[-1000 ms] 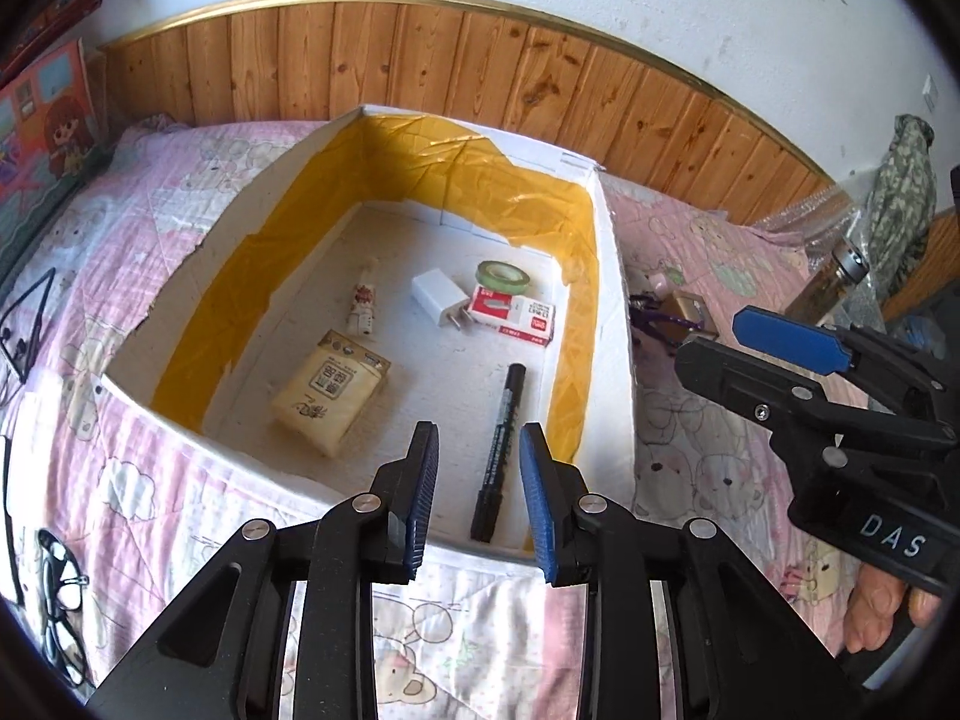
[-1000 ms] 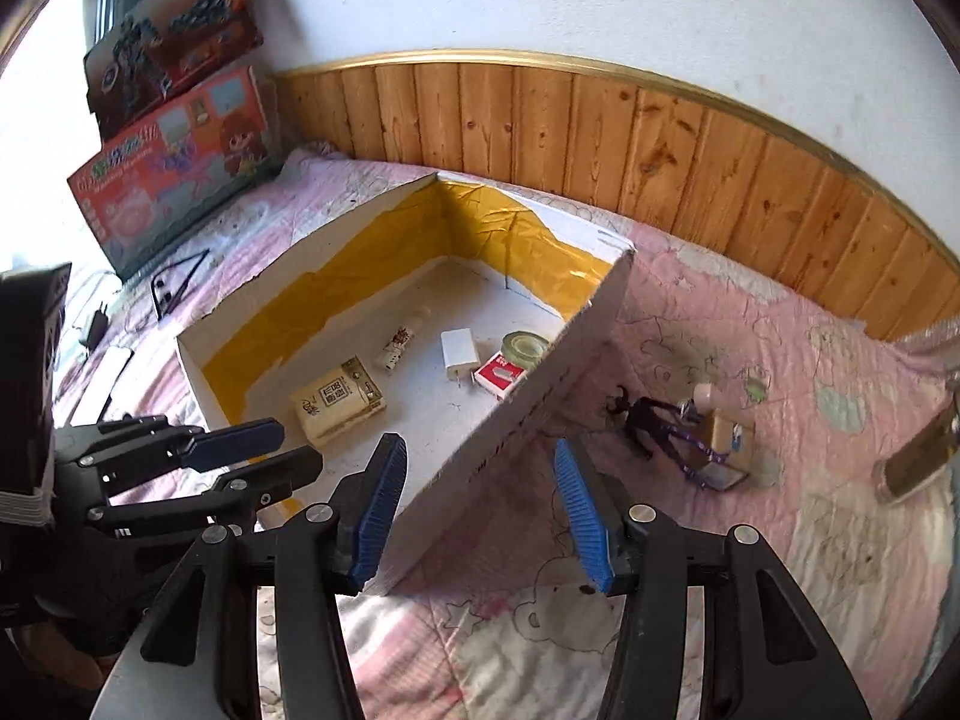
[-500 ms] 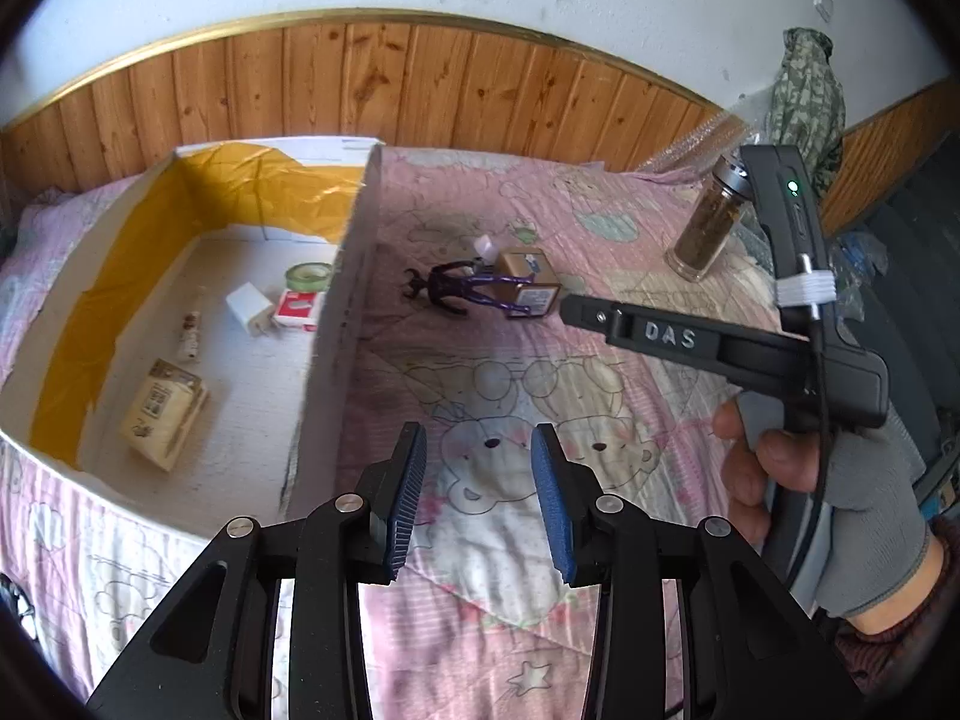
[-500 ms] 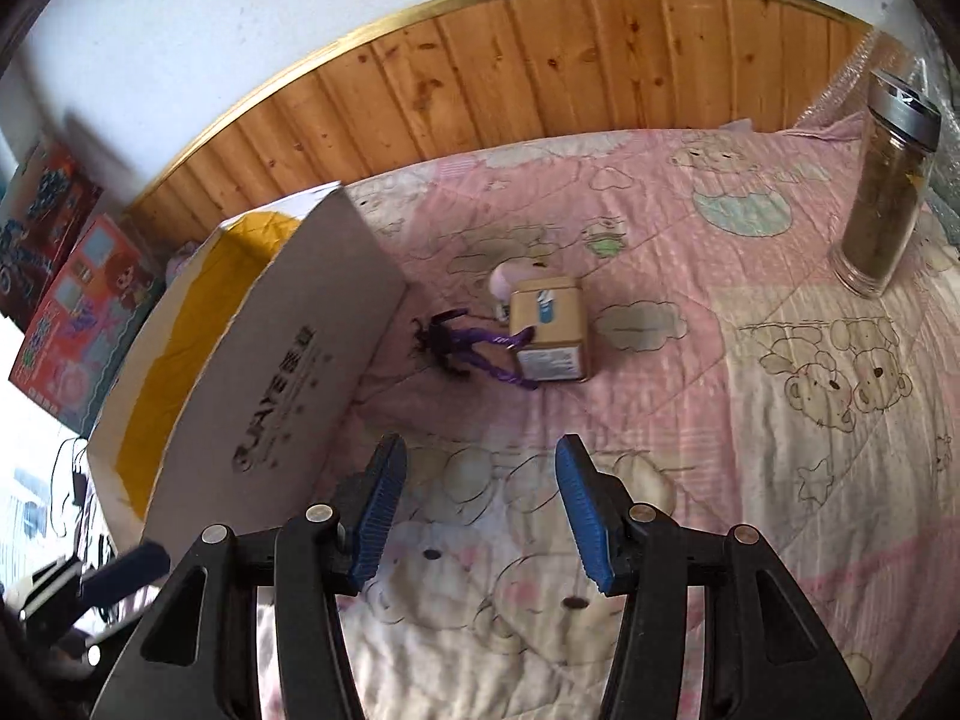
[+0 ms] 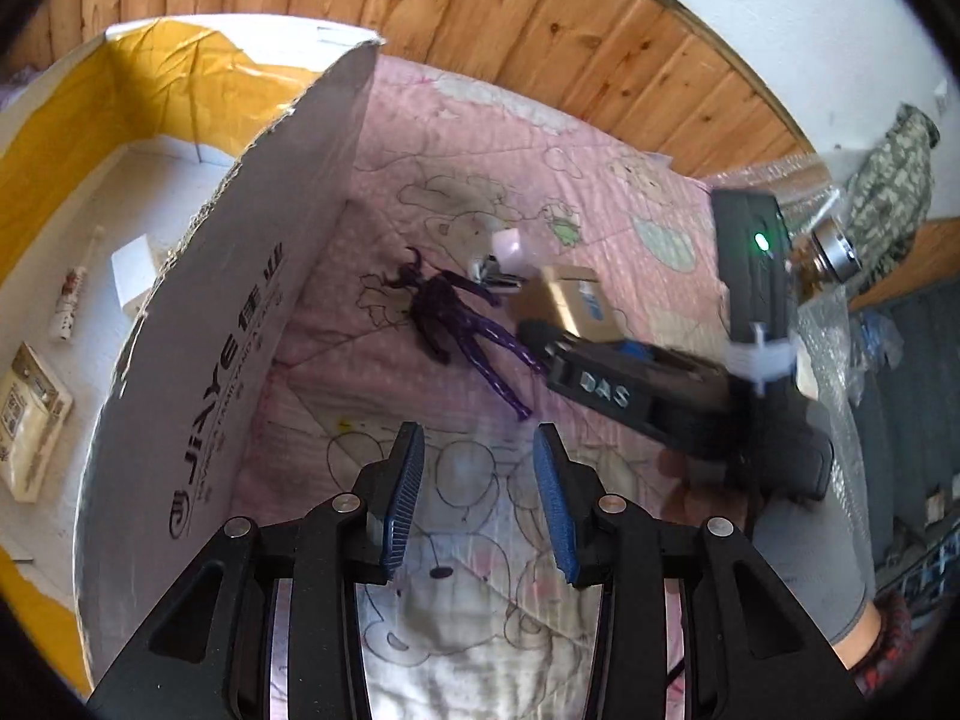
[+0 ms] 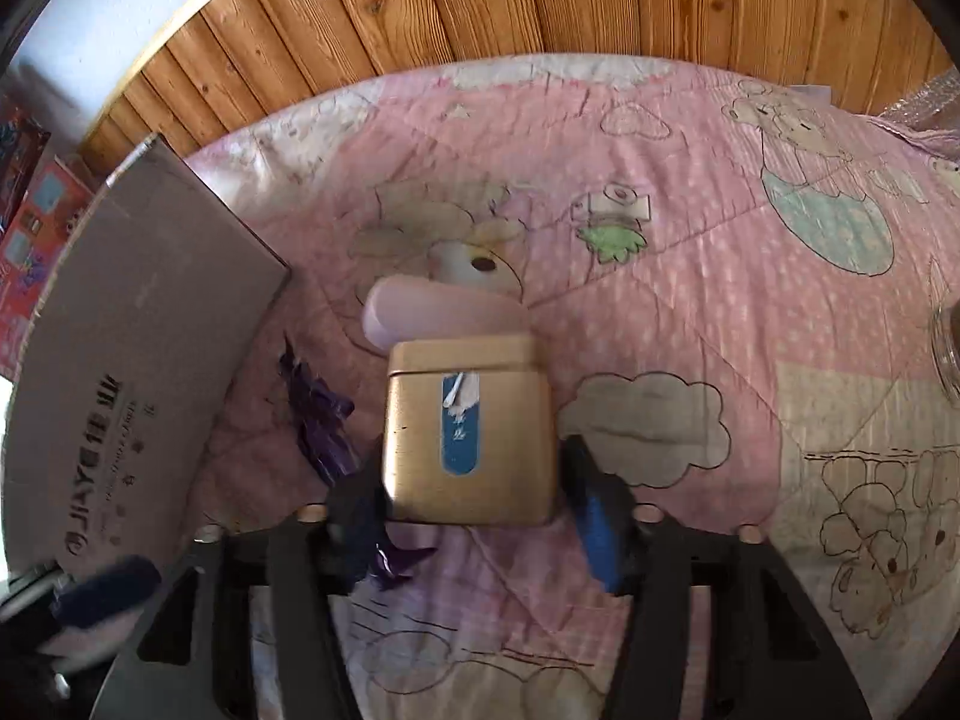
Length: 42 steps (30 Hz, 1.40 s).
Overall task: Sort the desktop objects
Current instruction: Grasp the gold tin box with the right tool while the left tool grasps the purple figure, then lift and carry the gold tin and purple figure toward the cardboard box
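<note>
Both your grippers have swung away from the cardboard box [image 5: 198, 324] to the pink quilt [image 6: 690, 300]. Your left gripper [image 5: 478, 501] has just been opening; its fingers are released over bare quilt, the purple figure [image 5: 456, 318] ahead. Your right gripper [image 6: 474, 516] has just been narrowing around the gold tin [image 6: 468, 438], blue-labelled, lying on the bed; whether its blurred fingers touch it, I cannot tell.

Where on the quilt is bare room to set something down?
The quilt lies bare between the gold box and the wood panelling, and right of the box. It is crowded between the cardboard box and gold box, where the purple clip lies.
</note>
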Each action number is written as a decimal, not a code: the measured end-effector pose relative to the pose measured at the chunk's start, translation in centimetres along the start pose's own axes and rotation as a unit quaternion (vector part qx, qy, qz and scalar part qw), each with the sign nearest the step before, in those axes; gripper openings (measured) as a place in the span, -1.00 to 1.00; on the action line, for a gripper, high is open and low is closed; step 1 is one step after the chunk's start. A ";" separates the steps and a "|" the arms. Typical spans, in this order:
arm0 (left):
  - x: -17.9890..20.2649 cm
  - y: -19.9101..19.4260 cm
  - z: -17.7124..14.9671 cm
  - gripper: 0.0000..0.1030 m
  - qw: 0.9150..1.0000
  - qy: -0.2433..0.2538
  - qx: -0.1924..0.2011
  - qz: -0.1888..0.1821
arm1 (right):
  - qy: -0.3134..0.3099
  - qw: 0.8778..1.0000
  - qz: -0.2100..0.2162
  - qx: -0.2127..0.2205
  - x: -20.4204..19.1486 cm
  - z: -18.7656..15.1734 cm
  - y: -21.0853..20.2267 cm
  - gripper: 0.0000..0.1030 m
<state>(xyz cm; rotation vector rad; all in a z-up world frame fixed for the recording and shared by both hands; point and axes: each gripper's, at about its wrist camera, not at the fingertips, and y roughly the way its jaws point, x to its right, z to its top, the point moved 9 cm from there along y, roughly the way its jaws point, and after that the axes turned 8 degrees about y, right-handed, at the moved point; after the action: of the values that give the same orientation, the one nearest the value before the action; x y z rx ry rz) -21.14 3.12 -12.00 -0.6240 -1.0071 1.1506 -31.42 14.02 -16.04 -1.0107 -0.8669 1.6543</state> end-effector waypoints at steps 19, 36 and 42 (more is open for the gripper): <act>0.7 9.6 4.7 -0.07 0.996 0.011 -0.028 0.082 | 0.024 0.999 0.005 -0.045 9.7 -6.2 -5.6 -0.02; 1.6 5.1 1.5 -0.66 0.998 0.050 -0.014 0.042 | 0.018 0.999 0.011 -0.038 8.7 -5.7 -7.3 -0.03; 1.5 2.4 -0.1 -0.66 0.996 0.066 -0.004 0.053 | -0.003 0.999 0.022 -0.038 5.7 -6.4 -7.9 -0.03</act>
<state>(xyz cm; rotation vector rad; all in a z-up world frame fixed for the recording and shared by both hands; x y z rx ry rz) -21.99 5.33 -13.56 -0.7579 -0.8761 1.1827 -23.69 22.18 -12.82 -1.0839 -0.9225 1.6734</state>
